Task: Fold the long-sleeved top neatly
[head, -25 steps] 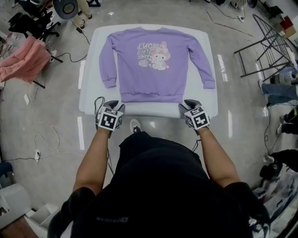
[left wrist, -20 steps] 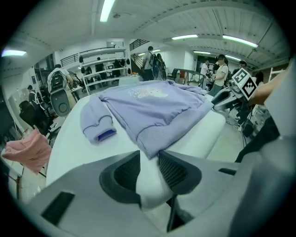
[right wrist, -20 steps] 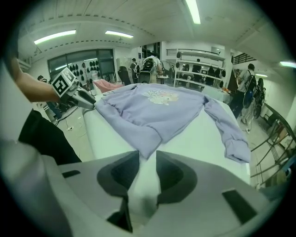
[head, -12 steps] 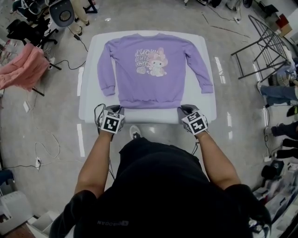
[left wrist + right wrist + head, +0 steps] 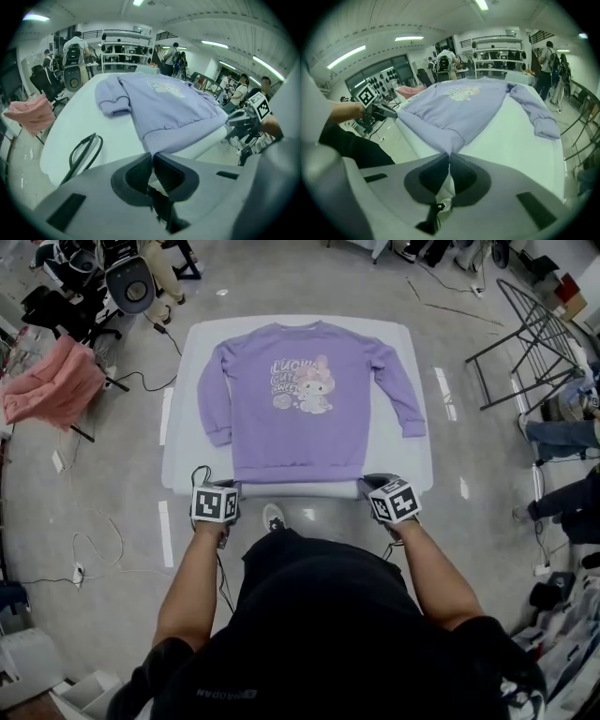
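Lilac long-sleeved top (image 5: 300,399) lies flat, print up, on white table (image 5: 183,437). Left tongs (image 5: 152,158) and right tongs (image 5: 449,161), both just closed, pinch 2 hem corners (thin bites). Risk: uneven lift pulls fabric free, skews fold.

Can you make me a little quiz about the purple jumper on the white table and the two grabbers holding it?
1. True or false: the lilac long-sleeved sweatshirt lies spread out, picture side up, on the white table.
2. Which part of the sweatshirt does the left gripper pinch? A) a sleeve cuff B) the collar C) a corner of the bottom hem
3. Fill in: the right gripper is shut on the hem's other ____.

Key:
1. True.
2. C.
3. Corner. Both grippers' jaws have just been closing, and each now has hem fabric pressed between its pads.
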`<state>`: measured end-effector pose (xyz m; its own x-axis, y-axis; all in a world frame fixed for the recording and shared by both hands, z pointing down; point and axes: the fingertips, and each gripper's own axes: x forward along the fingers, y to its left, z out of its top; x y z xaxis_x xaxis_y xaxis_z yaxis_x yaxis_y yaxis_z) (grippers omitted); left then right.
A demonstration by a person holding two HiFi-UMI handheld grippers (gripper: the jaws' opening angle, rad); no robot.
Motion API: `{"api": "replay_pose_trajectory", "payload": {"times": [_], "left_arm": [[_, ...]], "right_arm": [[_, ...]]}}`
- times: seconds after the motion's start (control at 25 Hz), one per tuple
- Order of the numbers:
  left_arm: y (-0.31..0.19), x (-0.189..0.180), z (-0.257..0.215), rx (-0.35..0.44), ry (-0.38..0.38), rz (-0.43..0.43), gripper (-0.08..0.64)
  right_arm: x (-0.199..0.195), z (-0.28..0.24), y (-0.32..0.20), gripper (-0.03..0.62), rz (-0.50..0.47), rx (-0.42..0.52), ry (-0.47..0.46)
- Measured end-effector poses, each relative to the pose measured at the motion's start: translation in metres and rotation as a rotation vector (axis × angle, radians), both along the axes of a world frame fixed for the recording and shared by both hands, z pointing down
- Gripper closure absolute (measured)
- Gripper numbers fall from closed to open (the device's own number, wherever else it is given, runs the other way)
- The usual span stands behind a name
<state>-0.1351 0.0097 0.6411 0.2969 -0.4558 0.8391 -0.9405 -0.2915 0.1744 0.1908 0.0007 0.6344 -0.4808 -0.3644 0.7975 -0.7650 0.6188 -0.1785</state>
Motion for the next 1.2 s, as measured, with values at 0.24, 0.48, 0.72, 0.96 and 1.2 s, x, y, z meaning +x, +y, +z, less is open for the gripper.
{"api": "replay_pose_trajectory", "payload": {"times": [0.24, 0.48, 0.72, 0.96, 1.2], "left_arm": [[0.0, 0.001, 0.002, 0.045, -0.068, 0.013, 0.537], [0.027, 0.004, -0.013, 0.051, -0.034, -0.004, 0.528], [0.018, 0.001, -0.054, 0.171, 0.04, -0.132, 0.529], [-0.013, 0.018, -0.088, 0.256, 0.06, -0.15, 0.548], [-0.057, 0.03, -0.102, 0.3, 0.003, 0.007, 0.548]], "right_arm": [[-0.001, 0.012, 0.002, 0.572, -0.026, 0.035, 0.041], [0.024, -0.014, 0.003, 0.508, 0.016, 0.082, -0.018], [0.111, -0.032, -0.034, 0.554, 0.29, 0.151, -0.063], [0.157, -0.052, -0.069, 0.578, 0.407, 0.215, -0.075], [0.19, -0.052, -0.119, 0.58, 0.546, 0.231, -0.067]]}}
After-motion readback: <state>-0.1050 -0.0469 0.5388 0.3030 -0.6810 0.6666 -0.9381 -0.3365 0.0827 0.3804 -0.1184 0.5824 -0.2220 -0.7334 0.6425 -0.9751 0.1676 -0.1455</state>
